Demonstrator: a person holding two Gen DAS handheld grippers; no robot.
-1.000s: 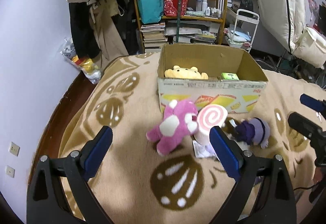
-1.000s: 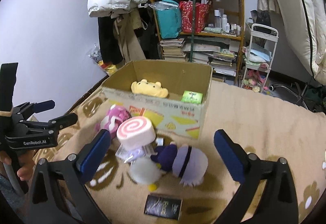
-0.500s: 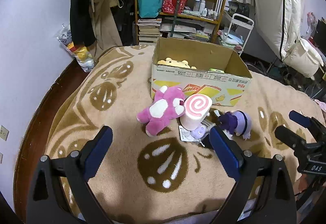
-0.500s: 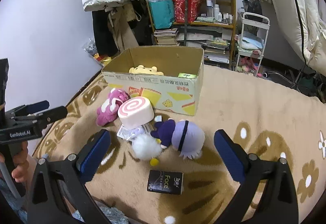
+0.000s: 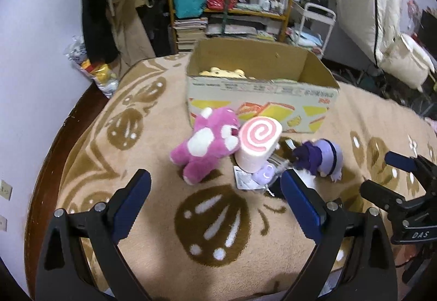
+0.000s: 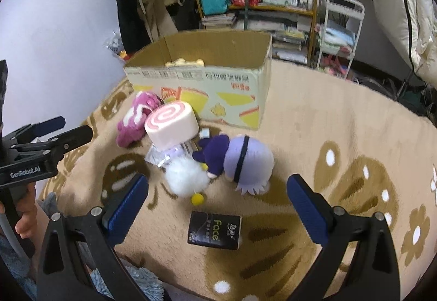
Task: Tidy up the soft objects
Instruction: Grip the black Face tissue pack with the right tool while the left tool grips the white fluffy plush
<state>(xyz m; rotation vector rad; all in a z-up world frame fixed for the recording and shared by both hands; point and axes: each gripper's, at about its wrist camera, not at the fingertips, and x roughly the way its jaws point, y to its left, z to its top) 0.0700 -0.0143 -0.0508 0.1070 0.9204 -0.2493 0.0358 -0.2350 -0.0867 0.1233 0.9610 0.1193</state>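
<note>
A pink plush bear [image 5: 207, 143] [image 6: 136, 119], a pink-swirl roll cushion [image 5: 258, 142] [image 6: 170, 126], a purple-haired plush doll [image 5: 322, 157] [image 6: 240, 161] and a white fluffy toy [image 6: 185, 178] lie together on the beige blanket in front of a cardboard box [image 5: 262, 107] [image 6: 207, 87]. A yellow plush [image 5: 221, 72] sits inside the box. My left gripper [image 5: 215, 201] is open and empty, just short of the bear. My right gripper [image 6: 218, 204] is open and empty, just short of the white toy and doll.
A black tissue pack [image 6: 214, 230] lies between my right fingers. A small plastic-wrapped item [image 5: 245, 180] lies under the roll. The blanket [image 5: 164, 123] ends at a dark wooden edge on the left. Cluttered shelves [image 5: 232, 0] and a white trolley [image 6: 341, 27] stand behind.
Both grippers first pulled back from the toys, then came forward and lower again. The toys have not moved. Both grippers stay open.
</note>
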